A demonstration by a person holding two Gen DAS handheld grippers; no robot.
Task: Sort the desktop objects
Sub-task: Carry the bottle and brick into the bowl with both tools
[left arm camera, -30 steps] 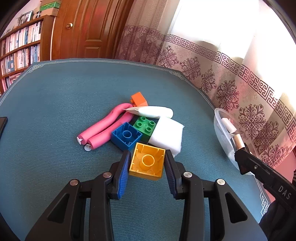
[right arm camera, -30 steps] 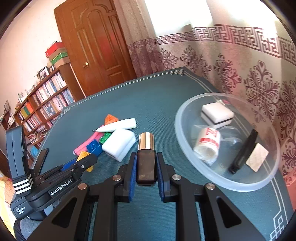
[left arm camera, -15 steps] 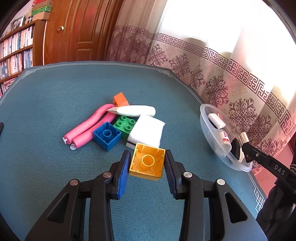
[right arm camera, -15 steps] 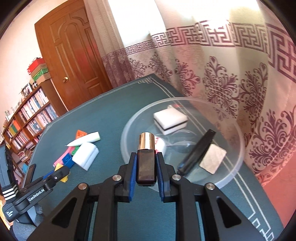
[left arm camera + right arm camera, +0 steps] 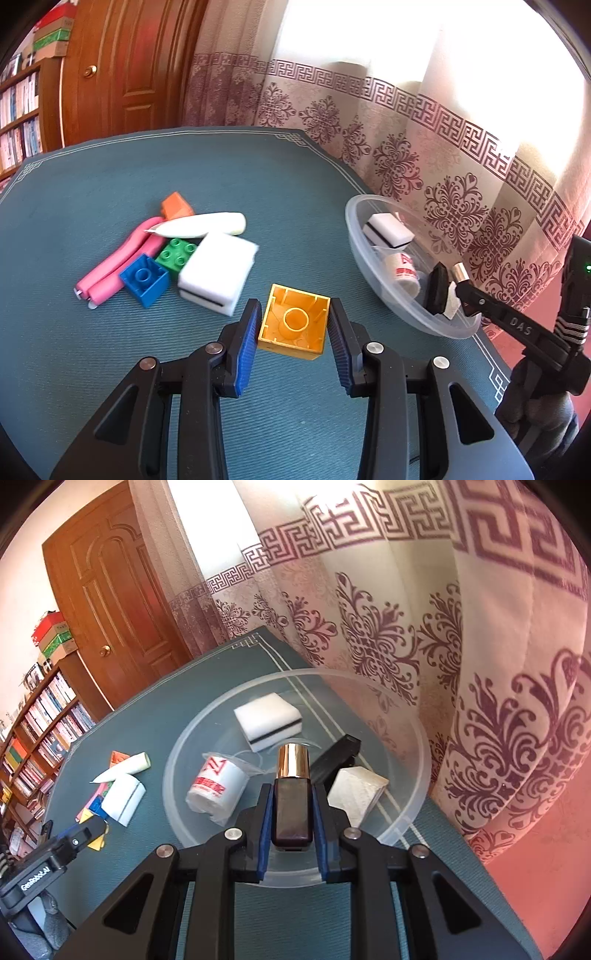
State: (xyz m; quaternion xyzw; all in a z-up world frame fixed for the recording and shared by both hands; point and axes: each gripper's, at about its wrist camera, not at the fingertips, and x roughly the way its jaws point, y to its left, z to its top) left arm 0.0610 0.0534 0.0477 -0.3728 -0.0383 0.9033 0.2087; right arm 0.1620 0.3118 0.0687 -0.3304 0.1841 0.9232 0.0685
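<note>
My left gripper (image 5: pixel 294 321) is shut on a yellow toy brick (image 5: pixel 294 325), hollow side toward the camera, held above the teal table (image 5: pixel 110 350). My right gripper (image 5: pixel 291 794) is shut on a dark bottle with a gold cap (image 5: pixel 291 797) and holds it over the near rim of a clear plastic bowl (image 5: pixel 417 797). The bowl also shows in the left wrist view (image 5: pixel 354 229). It holds a white sponge (image 5: pixel 267 720), a wrapped white roll (image 5: pixel 216 788), a black bar (image 5: pixel 334 758) and a pale block (image 5: pixel 356 788).
On the table lie a blue brick (image 5: pixel 144 275), a green brick (image 5: pixel 175 255), an orange brick (image 5: pixel 176 206), pink foam rollers (image 5: pixel 118 266), a white tube (image 5: pixel 199 226) and a white sponge (image 5: pixel 216 273). A curtain hangs past the bowl. A bookshelf and a door stand behind.
My right gripper has carried the bottle from beside the pile to over the bowl. My left gripper has lifted the yellow brick and swung right, away from the pile.
</note>
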